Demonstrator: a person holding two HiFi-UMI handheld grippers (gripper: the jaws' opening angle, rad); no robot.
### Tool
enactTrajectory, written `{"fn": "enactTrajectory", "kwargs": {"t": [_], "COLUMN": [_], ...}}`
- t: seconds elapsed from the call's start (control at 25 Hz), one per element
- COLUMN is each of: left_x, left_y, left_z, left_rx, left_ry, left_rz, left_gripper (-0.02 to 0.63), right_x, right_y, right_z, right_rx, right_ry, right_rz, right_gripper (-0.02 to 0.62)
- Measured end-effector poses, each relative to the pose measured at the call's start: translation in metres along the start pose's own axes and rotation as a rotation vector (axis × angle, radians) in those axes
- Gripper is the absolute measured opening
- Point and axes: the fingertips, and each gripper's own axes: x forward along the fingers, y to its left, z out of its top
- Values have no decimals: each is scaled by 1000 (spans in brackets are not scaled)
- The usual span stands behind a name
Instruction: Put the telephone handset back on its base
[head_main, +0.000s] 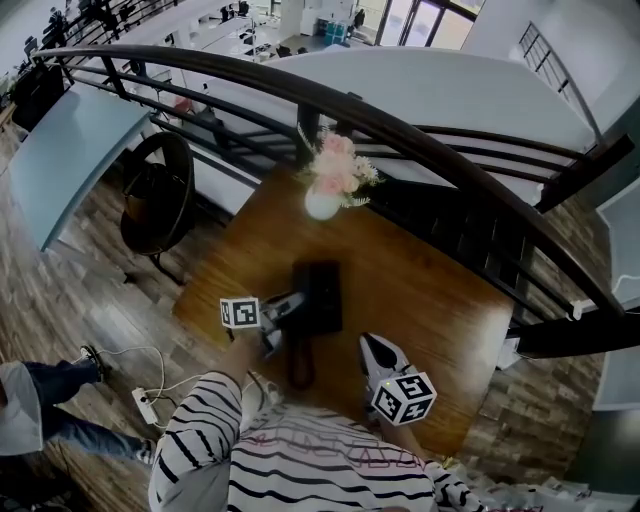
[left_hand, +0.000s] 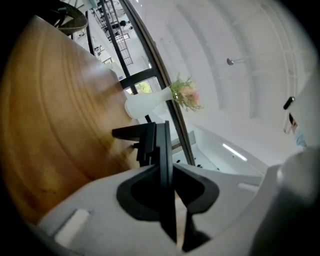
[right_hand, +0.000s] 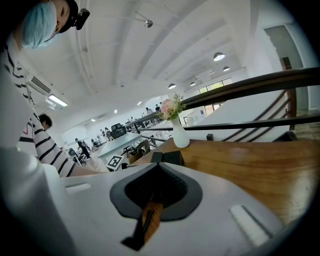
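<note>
Head view's pretty dim and washed-out, with fisheye bending the railing (head_main: 300, 88) hard. Both gripper views are way brighter, with a ceiling strip light (right_hand: 57, 101) glaring and black vignette corners. The left gripper (left_hand: 165, 131) jaws and worktop (left_hand: 50, 125) look soft, flowers (left_hand: 186, 95) smeared.

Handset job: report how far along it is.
Done: nothing yet. The handset lies on the table in front of the base, not on it. In hand: nothing; the left gripper and right gripper both have jaws together, empty. Left: grasp the handset, seat it on the base.
</note>
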Motion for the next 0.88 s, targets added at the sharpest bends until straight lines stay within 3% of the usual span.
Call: {"fn": "enactTrajectory", "kwargs": {"t": [0.36,0.88], "left_x": [7,6], "left_y": [5,11], "left_z": [0,3], "left_rx": [-10,-9], "left_ry": [-5,-36], "left_rz": [-10,65], "left_gripper": [75,78], "right_x": [1,6], "right_y": [-4,-3], "right_z": [-2,-2], "right_rx": [6,10], "right_ry": [15,18], "right_rz": [2,22], "right_gripper": [0,0]}}
